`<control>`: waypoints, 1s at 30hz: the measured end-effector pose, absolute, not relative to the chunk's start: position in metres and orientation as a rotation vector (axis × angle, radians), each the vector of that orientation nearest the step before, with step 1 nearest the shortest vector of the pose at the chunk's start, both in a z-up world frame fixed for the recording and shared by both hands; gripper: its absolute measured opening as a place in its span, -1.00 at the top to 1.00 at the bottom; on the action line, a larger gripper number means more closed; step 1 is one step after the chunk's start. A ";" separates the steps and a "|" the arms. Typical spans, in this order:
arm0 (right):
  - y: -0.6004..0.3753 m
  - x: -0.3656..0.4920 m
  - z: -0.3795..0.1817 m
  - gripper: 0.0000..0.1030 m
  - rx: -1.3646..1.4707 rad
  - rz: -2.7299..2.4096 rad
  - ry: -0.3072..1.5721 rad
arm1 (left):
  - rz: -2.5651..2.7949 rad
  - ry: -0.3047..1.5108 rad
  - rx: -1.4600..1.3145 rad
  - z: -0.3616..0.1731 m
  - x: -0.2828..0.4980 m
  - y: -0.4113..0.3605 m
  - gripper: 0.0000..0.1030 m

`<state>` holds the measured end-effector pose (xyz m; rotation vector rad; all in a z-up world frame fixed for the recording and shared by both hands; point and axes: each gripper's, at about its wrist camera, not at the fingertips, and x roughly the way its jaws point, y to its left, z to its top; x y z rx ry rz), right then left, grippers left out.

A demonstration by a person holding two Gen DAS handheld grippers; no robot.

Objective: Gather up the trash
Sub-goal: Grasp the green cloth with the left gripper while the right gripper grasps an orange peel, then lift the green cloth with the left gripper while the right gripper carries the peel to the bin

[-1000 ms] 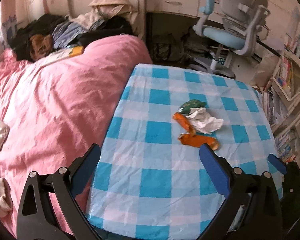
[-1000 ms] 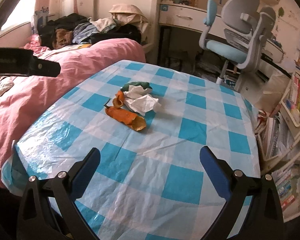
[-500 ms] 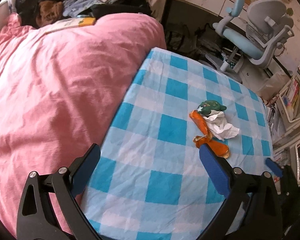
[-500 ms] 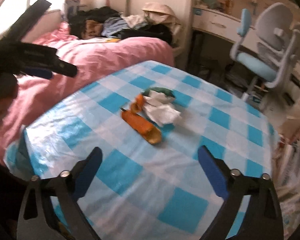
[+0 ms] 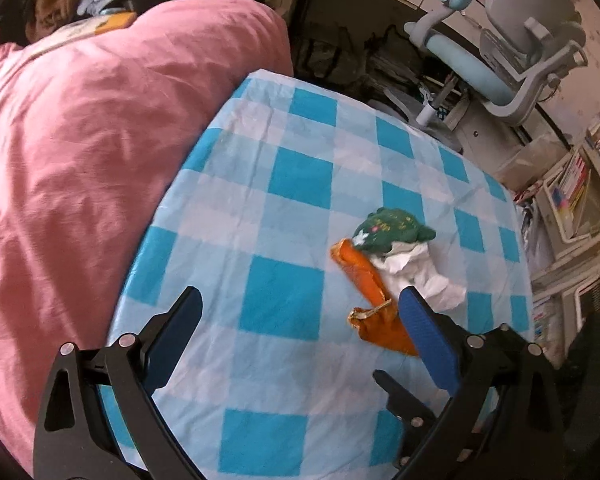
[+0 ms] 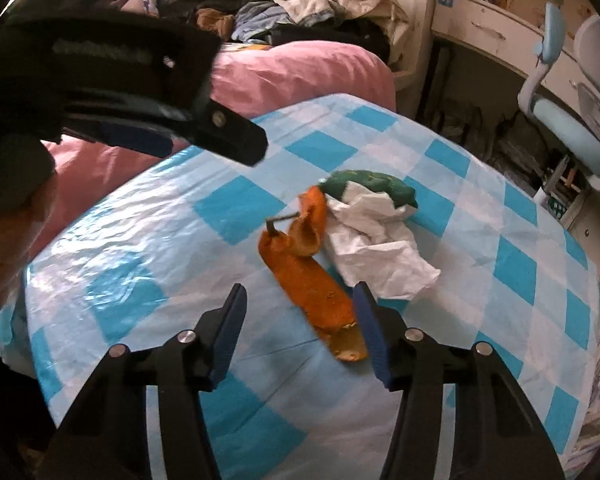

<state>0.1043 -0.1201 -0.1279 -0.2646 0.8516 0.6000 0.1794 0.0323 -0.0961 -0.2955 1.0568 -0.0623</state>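
right gripper [image 6: 300, 312] nearer orange peel [image 6: 304, 276], fingers closing, ungripped | left gripper [image 5: 300, 312] fingers spread

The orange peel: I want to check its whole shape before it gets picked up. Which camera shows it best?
The right wrist view: the orange peel lies unobstructed, stem to curled end. In the left wrist view a blue pad of the left tool hides its near end.
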 end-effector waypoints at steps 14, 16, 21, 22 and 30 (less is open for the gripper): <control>-0.135 0.088 -0.130 0.55 -0.311 0.697 0.927 | -0.130 0.989 -0.095 -0.094 0.226 -0.012 -0.85; -0.139 0.082 -0.129 0.55 -0.327 0.714 0.945 | -0.132 0.986 -0.045 -0.098 0.232 -0.022 -0.85; -0.153 0.069 -0.127 0.55 -0.344 0.728 0.969 | -0.167 1.031 -0.009 -0.123 0.247 -0.040 -0.79; -0.154 0.069 -0.127 0.55 -0.341 0.727 0.972 | -0.183 1.039 -0.007 -0.127 0.246 -0.042 -0.53; -0.163 0.041 -0.108 0.56 -0.324 0.731 0.949 | -0.254 1.051 -0.084 -0.119 0.214 -0.035 0.27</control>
